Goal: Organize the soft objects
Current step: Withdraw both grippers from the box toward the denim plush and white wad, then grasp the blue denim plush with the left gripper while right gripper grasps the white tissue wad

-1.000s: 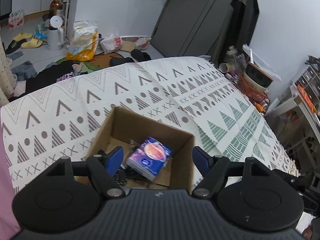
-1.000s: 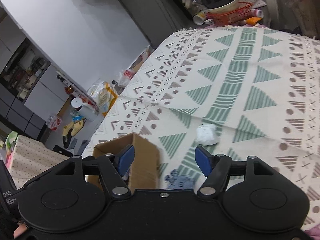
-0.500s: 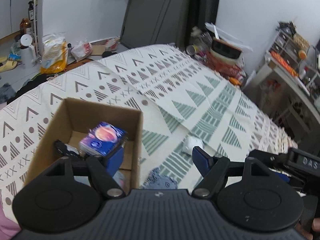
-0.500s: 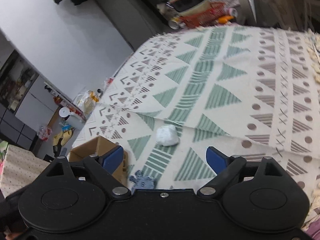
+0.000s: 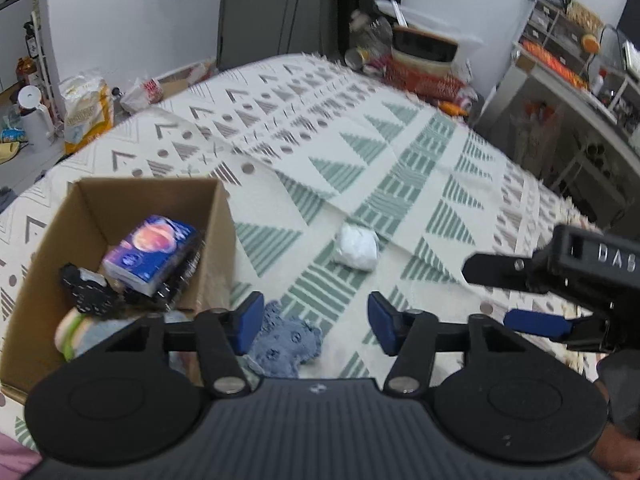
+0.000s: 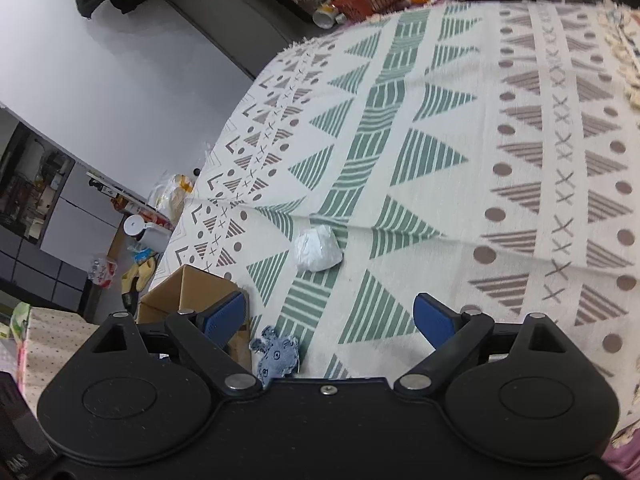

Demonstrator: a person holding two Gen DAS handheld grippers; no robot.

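Left view, change: the left gripper [image 5: 316, 322] had swung right off the box [image 5: 218, 240]; jaws apart, empty.
Left view, things: blue cloth [image 5: 286, 342] just below the gripper; white wad [image 5: 357, 247] ahead on the bed [image 5: 420, 152].
Left view only: box contents, right gripper [image 5: 534, 322].
Right view: jaws had spread wider, empty; wad [image 6: 318, 249] ahead, cloth [image 6: 276, 356] beside the box [image 6: 188, 292].

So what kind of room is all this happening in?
Most likely a lived-in home: a patterned cloth covers the work surface, slippers and food bags lie on the floor, and cluttered shelves stand nearby.
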